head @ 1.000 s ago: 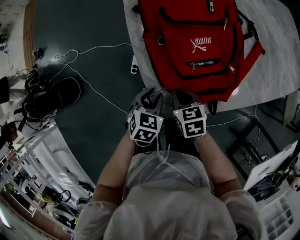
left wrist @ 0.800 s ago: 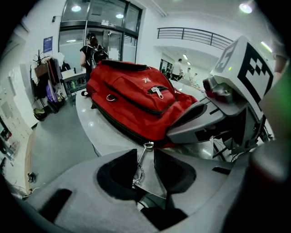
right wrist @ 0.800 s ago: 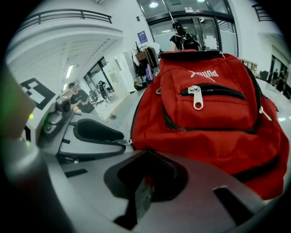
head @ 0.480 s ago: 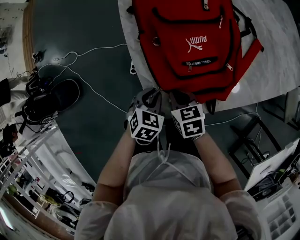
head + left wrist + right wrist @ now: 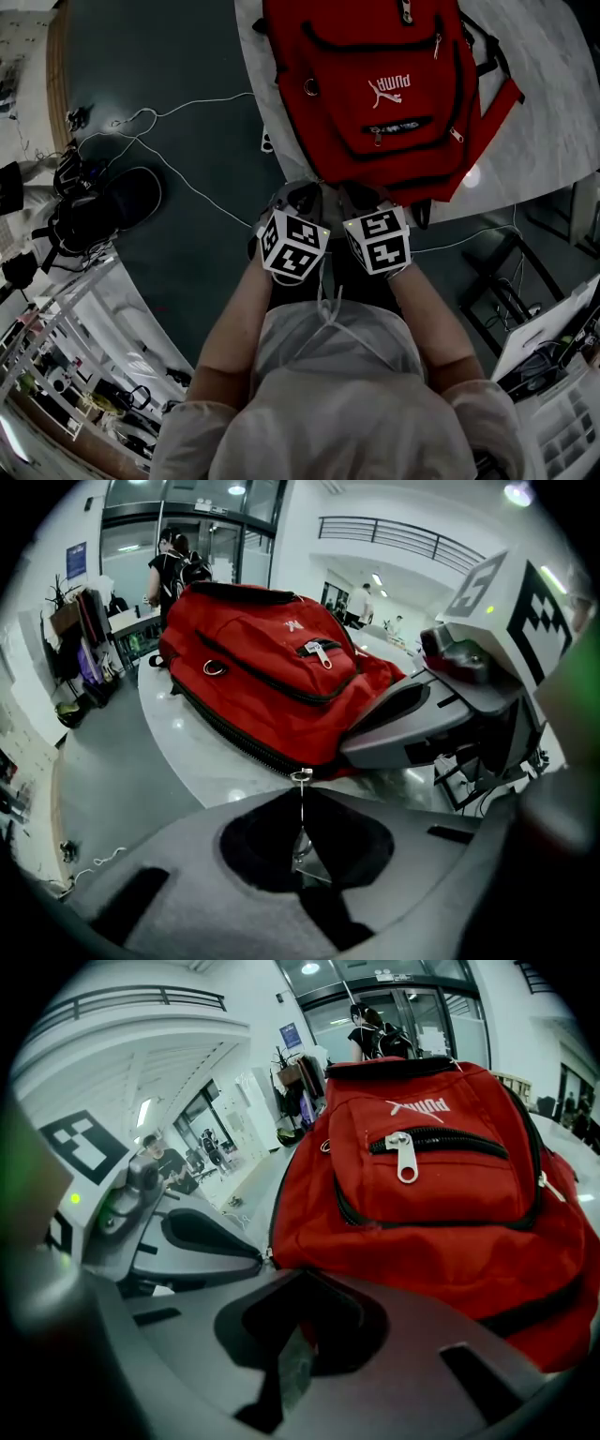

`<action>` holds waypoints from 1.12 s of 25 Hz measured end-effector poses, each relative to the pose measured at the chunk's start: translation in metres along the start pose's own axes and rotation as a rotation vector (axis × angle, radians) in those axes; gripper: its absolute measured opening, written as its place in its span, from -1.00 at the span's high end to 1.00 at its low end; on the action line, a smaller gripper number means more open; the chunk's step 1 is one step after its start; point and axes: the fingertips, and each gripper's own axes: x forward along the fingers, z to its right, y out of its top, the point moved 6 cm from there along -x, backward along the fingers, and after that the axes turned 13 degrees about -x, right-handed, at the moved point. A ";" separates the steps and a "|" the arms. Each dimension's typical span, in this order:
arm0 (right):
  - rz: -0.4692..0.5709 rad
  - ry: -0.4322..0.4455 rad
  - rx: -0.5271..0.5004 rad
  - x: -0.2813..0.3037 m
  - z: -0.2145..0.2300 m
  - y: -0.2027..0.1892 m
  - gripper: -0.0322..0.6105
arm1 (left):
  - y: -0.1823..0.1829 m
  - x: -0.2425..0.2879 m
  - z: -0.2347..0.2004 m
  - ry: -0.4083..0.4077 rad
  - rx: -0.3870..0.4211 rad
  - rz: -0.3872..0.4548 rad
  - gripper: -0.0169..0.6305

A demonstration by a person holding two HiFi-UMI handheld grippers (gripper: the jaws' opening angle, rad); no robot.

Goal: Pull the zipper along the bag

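The left gripper (image 5: pixel 301 786) has just been closing its fingers, which now pinch the metal zipper pull (image 5: pixel 301 776) at the near corner of the red bag (image 5: pixel 384 94). From there the zipper track (image 5: pixel 225 728) runs away and to the left along the bag's side. The right gripper (image 5: pixel 300 1277), just beside it, has its fingers together, seemingly clamping the bag's near edge. The bag lies on a pale desk (image 5: pixel 553 112) above a dark floor (image 5: pixel 187 56).
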 end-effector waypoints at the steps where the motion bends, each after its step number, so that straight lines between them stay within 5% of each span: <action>1: -0.001 0.001 0.003 0.000 0.000 0.000 0.81 | 0.001 0.000 -0.001 0.009 0.002 -0.009 0.88; 11: -0.112 0.039 0.007 0.003 0.002 0.005 0.82 | 0.005 -0.002 -0.009 0.034 0.102 -0.018 0.87; 28: -0.189 0.041 0.003 0.008 0.003 0.013 0.82 | 0.021 -0.005 -0.045 -0.029 -0.060 0.033 0.87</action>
